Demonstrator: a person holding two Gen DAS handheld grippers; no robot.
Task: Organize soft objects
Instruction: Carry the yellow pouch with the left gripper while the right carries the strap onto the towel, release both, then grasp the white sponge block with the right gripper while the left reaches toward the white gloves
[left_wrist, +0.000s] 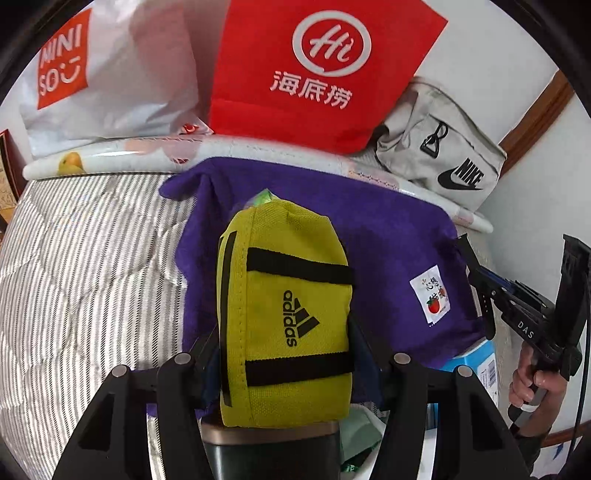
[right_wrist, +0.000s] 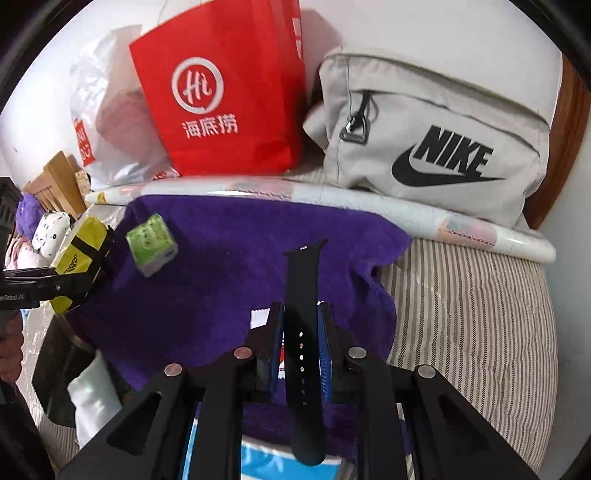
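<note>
A: Yellow-green woven fabric Adidas pouch (left_wrist: 286, 314): clenched between the left gripper's (left_wrist: 284, 354) fingers, held above the purple fleece towel (left_wrist: 388, 236).

B: Right gripper (right_wrist: 301, 354)?

A: Clamped on a black silicone watch strap (right_wrist: 303, 332), towel beneath it.

B: Risk?

A: The strap looks slick and may slide out. The green tissue pack (right_wrist: 151, 243) ahead-left could get knocked.

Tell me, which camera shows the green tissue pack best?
The right wrist view: the green tissue pack lies in full sight on the purple towel. In the left wrist view only its tip peeks over the yellow pouch.
</note>
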